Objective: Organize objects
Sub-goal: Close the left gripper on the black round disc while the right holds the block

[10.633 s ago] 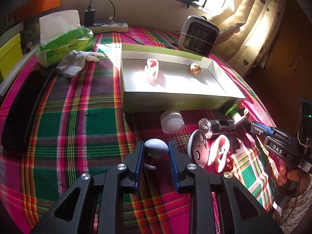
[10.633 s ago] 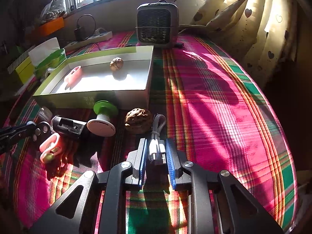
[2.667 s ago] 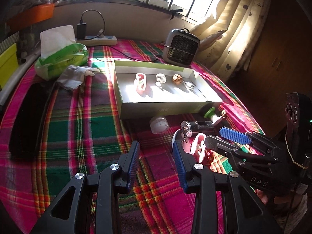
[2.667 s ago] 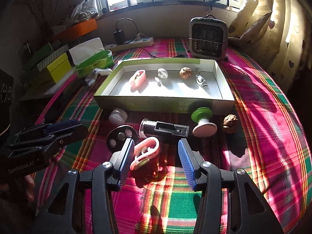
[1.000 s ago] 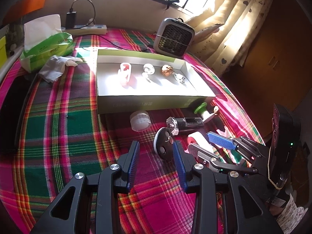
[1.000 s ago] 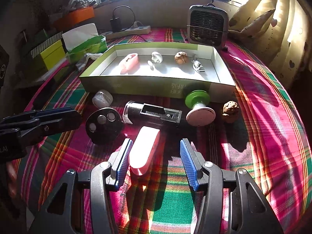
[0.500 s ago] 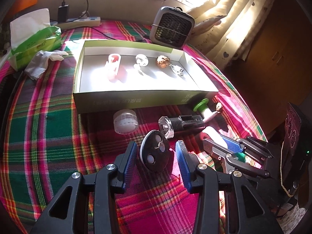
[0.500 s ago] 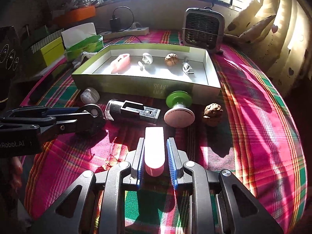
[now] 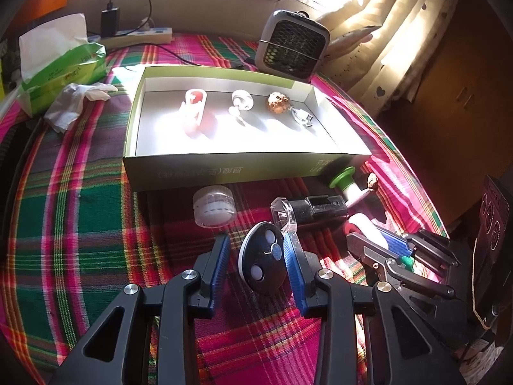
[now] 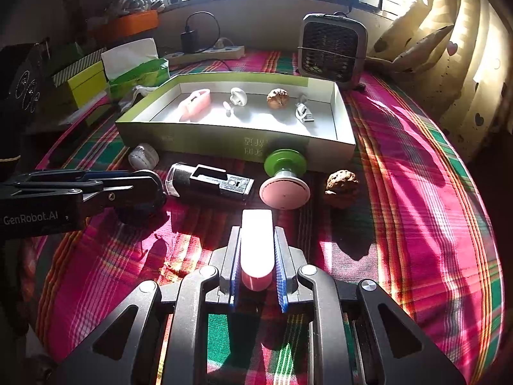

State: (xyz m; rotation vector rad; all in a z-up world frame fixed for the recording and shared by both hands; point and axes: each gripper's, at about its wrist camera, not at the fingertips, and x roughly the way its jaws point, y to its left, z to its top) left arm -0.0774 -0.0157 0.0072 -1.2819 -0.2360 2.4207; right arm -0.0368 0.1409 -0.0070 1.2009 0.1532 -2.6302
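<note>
My left gripper [image 9: 255, 264] is open around a black round disc [image 9: 263, 261] with white dots on the plaid cloth; the disc leans against the right finger. My right gripper [image 10: 256, 260] is shut on a pink oblong clip [image 10: 256, 243], just above the cloth. The green-rimmed white box [image 10: 237, 146] holds a pink clip [image 10: 194, 104], a small white mushroom-shaped piece [image 10: 237, 98], a walnut [image 10: 277, 98] and a white cable [image 10: 303, 112]. In front of it lie a black torch-like device [image 10: 208, 183], a green-and-pink suction piece [image 10: 283, 179], a walnut [image 10: 341, 186] and a white round jar [image 9: 214, 207].
A small grey heater [image 10: 332, 53] stands behind the box. A green tissue pack [image 9: 61, 64] and crumpled tissue [image 9: 75, 104] lie at the left. A power strip with charger [image 9: 138, 33] is at the back. Curtains [image 10: 449, 64] hang on the right.
My right gripper has closed on the pink clip and lifted it slightly. My left gripper has moved forward so the black disc now sits between its fingers.
</note>
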